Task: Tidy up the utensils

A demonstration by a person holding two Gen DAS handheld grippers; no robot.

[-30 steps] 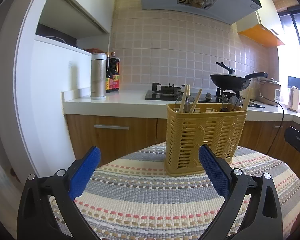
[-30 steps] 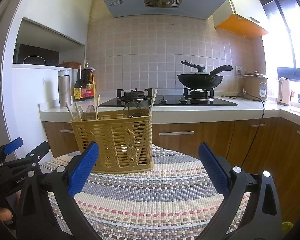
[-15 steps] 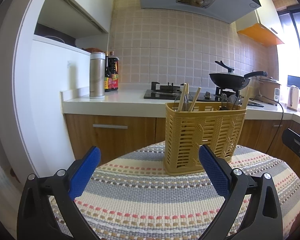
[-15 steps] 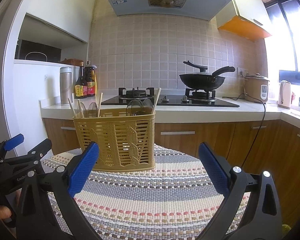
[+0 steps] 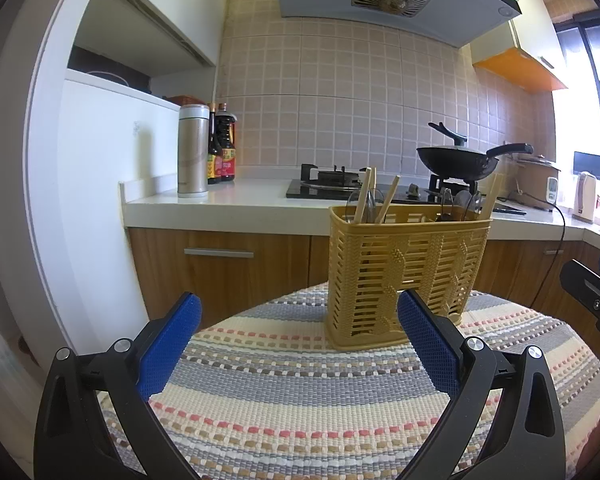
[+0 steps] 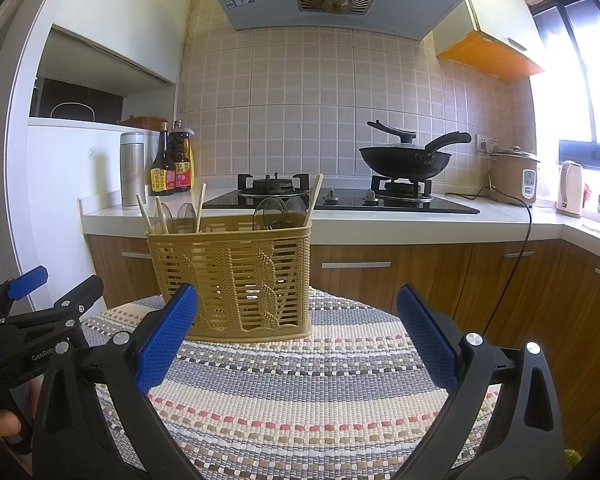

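A yellow slatted utensil basket (image 5: 404,276) (image 6: 236,276) stands upright on the striped woven mat (image 5: 300,392) (image 6: 300,392). Wooden chopsticks (image 5: 386,200) (image 6: 314,200) and clear spoons (image 6: 270,212) (image 5: 462,204) stick up out of it. My left gripper (image 5: 298,344) is open and empty, short of the basket and a little to its left. My right gripper (image 6: 298,340) is open and empty too, short of the basket and to its right. The left gripper also shows at the left edge of the right wrist view, held by a hand (image 6: 4,424).
Behind the table runs a white counter (image 5: 240,200) with a gas hob (image 6: 340,200), a black wok (image 6: 404,158), a steel flask (image 5: 193,152), sauce bottles (image 6: 172,164), a rice cooker (image 6: 514,176) with a trailing cord and a kettle (image 6: 570,188). Wooden cupboards stand below.
Both views have tilted slightly: the basket sits a touch higher in the right view and has shifted slightly left in the left view. Both grippers stayed open and empty.
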